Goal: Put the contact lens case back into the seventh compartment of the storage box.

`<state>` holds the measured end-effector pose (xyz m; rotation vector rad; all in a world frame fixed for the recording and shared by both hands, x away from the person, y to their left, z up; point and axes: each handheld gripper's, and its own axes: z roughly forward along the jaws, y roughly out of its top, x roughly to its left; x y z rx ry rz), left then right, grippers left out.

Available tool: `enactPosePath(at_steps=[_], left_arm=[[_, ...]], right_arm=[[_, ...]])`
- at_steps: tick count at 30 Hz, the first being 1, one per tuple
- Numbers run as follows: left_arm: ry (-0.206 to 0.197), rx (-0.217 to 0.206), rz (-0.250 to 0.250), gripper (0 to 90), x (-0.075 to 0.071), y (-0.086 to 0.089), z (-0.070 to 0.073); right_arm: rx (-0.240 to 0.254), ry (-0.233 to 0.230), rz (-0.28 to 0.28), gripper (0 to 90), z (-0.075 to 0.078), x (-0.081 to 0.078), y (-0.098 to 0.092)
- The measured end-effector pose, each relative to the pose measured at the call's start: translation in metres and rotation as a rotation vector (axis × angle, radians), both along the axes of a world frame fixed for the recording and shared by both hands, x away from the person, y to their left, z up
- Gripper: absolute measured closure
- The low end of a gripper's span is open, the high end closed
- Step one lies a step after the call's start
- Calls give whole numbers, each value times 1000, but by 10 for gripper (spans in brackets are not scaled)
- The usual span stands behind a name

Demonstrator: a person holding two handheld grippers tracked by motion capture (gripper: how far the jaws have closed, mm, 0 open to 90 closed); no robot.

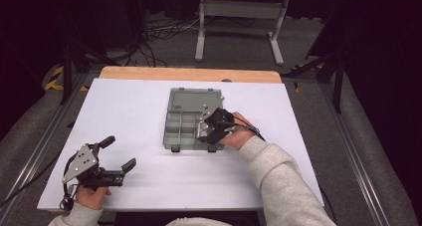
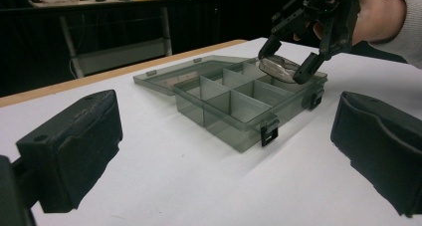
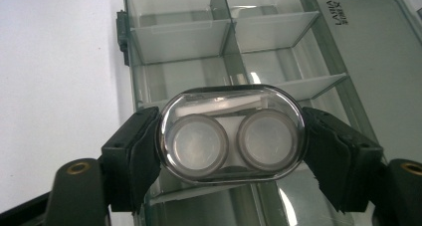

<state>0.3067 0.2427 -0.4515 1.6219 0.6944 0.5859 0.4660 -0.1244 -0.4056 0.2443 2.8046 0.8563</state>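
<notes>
Gripping a clear lens case (image 3: 231, 139) by its short ends, right gripper (image 3: 231, 151) holds it just over the box (image 1: 175, 122), near-right compartment. Case looks light, rigid, slick plastic; end-grip seems best w/ modest squeeze. Left gripper (image 1: 121, 154) idle, jaws wide.

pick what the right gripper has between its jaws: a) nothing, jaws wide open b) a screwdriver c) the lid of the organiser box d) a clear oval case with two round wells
d: in the right gripper view the right gripper has its two black jaws pressed on the ends of a clear oval case with two round wells, held above the grey compartment box.
</notes>
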Motion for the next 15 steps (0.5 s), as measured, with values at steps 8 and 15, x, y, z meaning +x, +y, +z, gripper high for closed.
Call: enactPosePath(at_steps=[8,15], left_arm=[[1,-1,-1,4,0,0,0],[2,-1,-1,4,0,0,0]], right_arm=[[-13,18,14,267,-3,0,1],[-14,22,17,266,-4,1,1]])
